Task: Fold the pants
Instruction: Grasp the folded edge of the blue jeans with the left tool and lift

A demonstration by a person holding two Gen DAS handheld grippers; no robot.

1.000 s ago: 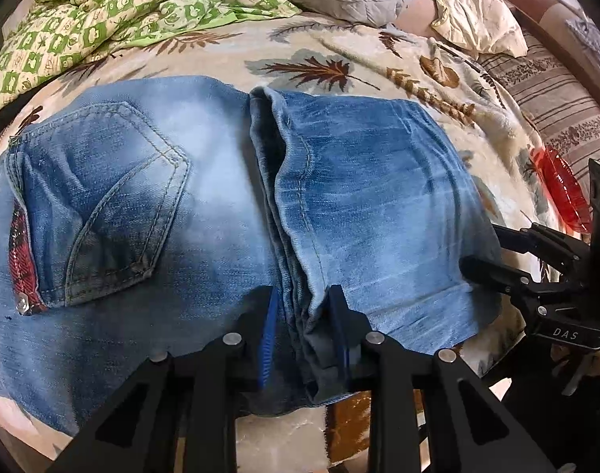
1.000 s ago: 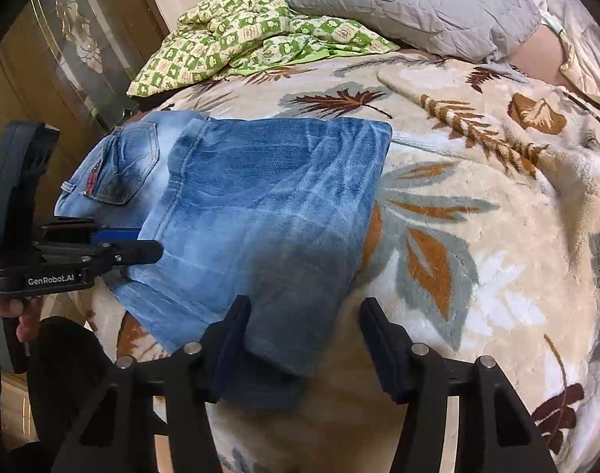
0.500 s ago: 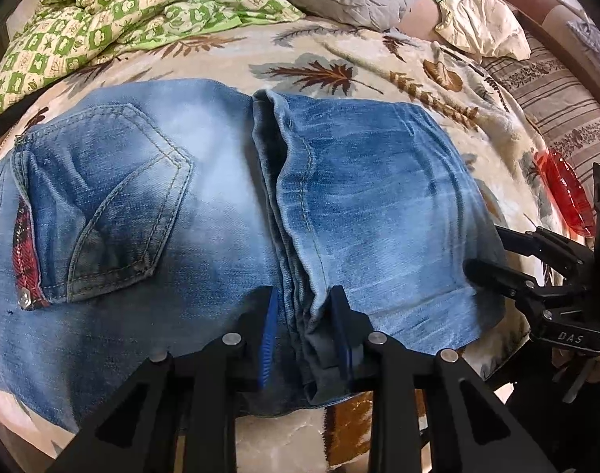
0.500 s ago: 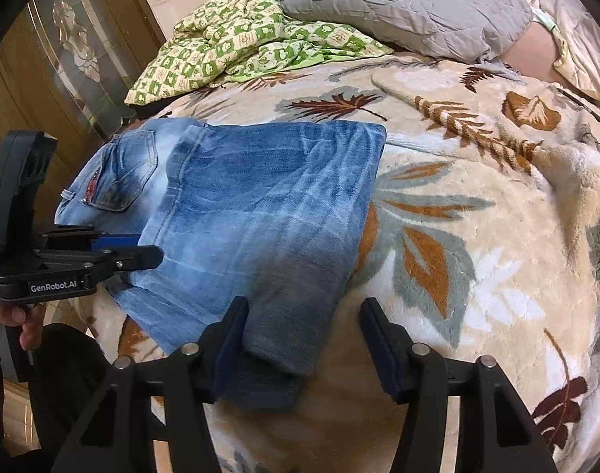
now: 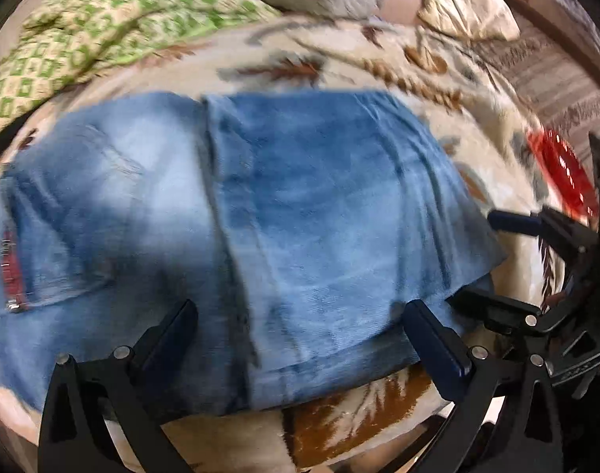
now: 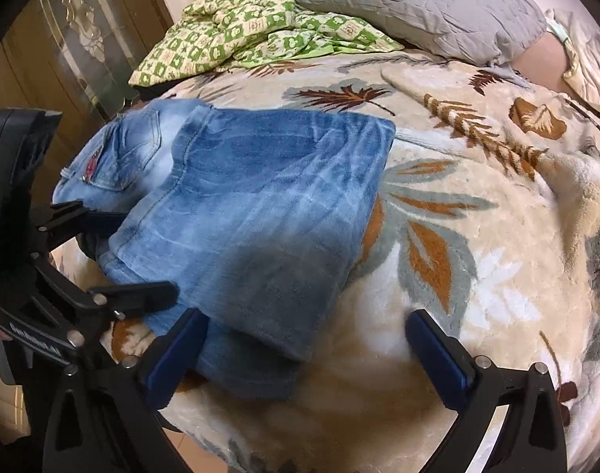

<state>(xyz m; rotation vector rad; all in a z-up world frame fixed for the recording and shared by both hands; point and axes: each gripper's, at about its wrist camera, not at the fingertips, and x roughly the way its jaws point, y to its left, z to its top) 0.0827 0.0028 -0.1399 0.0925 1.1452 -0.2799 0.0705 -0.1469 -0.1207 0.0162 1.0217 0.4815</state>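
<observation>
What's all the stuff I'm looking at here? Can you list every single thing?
jeans: one, blue denim, folded, lying on the blanket near its front edge
blanket: one, cream with brown and grey leaves, covering the bed
quilt: one, green and cream checks, crumpled at the back left
pillow: one, grey, at the back
red object: one, translucent red, on the bed's right side; what it is cannot be told
wooden cabinet: one, brown, left of the bed
left hand-held gripper: one, black, open over the jeans' near edge
right hand-held gripper: one, black, open at the jeans' near corner
</observation>
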